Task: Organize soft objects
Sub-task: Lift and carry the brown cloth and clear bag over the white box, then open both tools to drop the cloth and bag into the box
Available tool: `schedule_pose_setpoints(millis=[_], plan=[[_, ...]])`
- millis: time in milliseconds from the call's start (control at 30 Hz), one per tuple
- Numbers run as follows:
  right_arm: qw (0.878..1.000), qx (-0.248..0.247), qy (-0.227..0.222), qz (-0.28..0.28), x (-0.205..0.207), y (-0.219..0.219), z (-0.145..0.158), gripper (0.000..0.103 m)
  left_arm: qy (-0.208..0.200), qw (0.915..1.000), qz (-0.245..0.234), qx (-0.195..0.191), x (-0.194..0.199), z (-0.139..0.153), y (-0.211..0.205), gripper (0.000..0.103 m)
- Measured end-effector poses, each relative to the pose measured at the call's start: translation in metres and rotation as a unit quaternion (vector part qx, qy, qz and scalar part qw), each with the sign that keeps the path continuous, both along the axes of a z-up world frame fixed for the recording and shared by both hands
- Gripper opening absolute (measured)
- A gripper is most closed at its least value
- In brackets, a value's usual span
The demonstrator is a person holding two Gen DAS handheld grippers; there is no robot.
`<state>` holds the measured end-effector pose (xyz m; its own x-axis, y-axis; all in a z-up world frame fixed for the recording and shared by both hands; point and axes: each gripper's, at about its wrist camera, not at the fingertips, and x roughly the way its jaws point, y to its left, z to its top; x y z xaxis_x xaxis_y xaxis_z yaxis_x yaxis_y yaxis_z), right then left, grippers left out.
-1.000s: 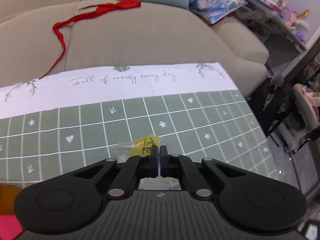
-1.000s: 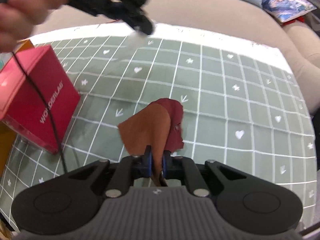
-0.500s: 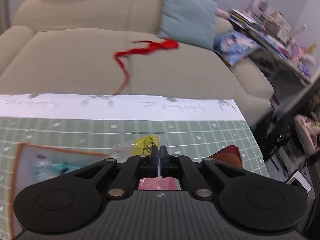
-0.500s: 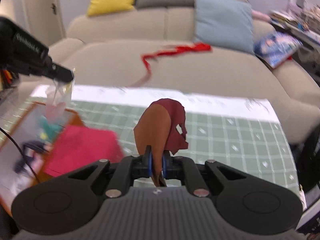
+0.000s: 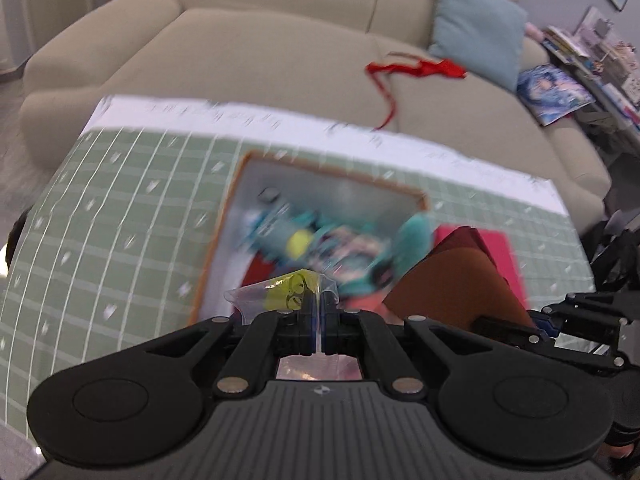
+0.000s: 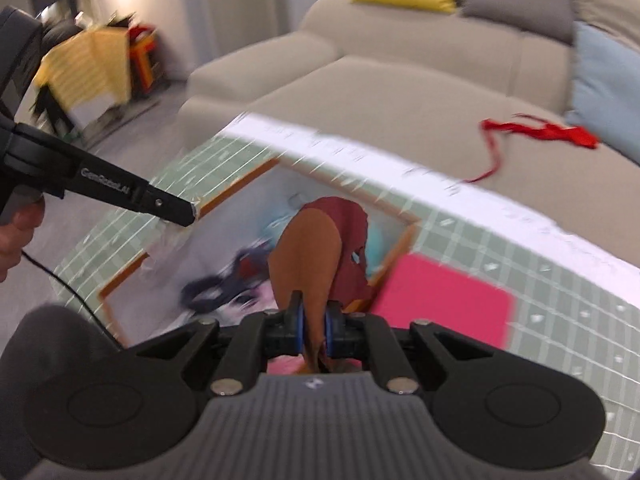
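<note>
My left gripper (image 5: 318, 312) is shut on a clear plastic bag with a yellow label (image 5: 286, 294), held above an open orange-rimmed box (image 5: 240, 208) of blurred colourful soft items. In the right wrist view the left gripper (image 6: 192, 214) shows at the left with the bag (image 6: 168, 240) hanging over the box (image 6: 240, 184). My right gripper (image 6: 314, 328) is shut on a brown and maroon cloth piece (image 6: 308, 256), held over the box's near side. That cloth (image 5: 456, 284) and the right gripper (image 5: 544, 326) show at the right of the left wrist view.
A pink box (image 6: 444, 300) lies right of the orange-rimmed box on the green grid tablecloth (image 5: 120, 220). A beige sofa (image 5: 260, 52) stands behind with a red ribbon (image 5: 416, 70), a blue cushion (image 5: 476, 24) and a magazine (image 5: 552, 92).
Both grippers have swung left, bringing the bag and the cloth over the orange-rimmed box. Both stayed shut on their loads.
</note>
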<state>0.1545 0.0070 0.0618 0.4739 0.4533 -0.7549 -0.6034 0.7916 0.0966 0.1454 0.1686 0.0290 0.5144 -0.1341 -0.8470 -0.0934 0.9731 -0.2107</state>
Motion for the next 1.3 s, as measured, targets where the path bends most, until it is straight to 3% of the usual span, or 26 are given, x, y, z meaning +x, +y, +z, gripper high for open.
schedule_pose_setpoints(millis=[233, 500, 567, 600, 633, 700, 833, 967, 1100, 1300], plan=[[0.995, -0.036, 0.058, 0.076, -0.019, 0.061, -0.038, 0.007, 0.02, 0.9995, 0.0, -0.026, -0.022, -0.03, 0.026, 0.001], [0.989, -0.069, 0.09, 0.091, -0.03, 0.092, -0.063, 0.01, 0.025, 0.9993, -0.02, -0.021, -0.03, -0.045, 0.029, 0.005], [0.989, -0.073, 0.092, 0.094, -0.033, 0.092, -0.067, 0.021, 0.029, 0.9984, -0.036, -0.032, -0.031, -0.048, 0.03, 0.016], [0.988, -0.076, 0.091, 0.095, -0.033, 0.093, -0.068, 0.034, 0.023, 0.9985, -0.035, -0.036, -0.034, -0.048, 0.031, 0.031], [0.988, -0.08, 0.09, 0.095, -0.034, 0.093, -0.068, 0.049, 0.011, 0.9989, -0.025, -0.038, -0.038, -0.047, 0.033, 0.059], [0.989, -0.082, 0.081, 0.091, -0.035, 0.095, -0.068, 0.057, -0.01, 0.9994, -0.006, -0.033, -0.043, -0.043, 0.034, 0.092], [0.991, -0.081, 0.07, 0.078, -0.035, 0.095, -0.062, 0.08, -0.034, 0.9993, 0.002, -0.013, -0.05, -0.037, 0.033, 0.092], [0.995, -0.065, 0.048, 0.067, -0.036, 0.092, -0.051, 0.1, -0.023, 0.9992, 0.006, -0.034, -0.053, -0.031, 0.032, 0.093], [0.997, -0.054, -0.015, 0.045, -0.042, 0.086, -0.031, 0.1, -0.043, 0.9989, 0.005, -0.016, -0.062, -0.017, 0.022, 0.095], [0.993, -0.082, -0.08, 0.036, -0.055, 0.076, -0.008, 0.1, -0.06, 0.9982, 0.0, -0.012, -0.071, 0.009, -0.001, 0.096]])
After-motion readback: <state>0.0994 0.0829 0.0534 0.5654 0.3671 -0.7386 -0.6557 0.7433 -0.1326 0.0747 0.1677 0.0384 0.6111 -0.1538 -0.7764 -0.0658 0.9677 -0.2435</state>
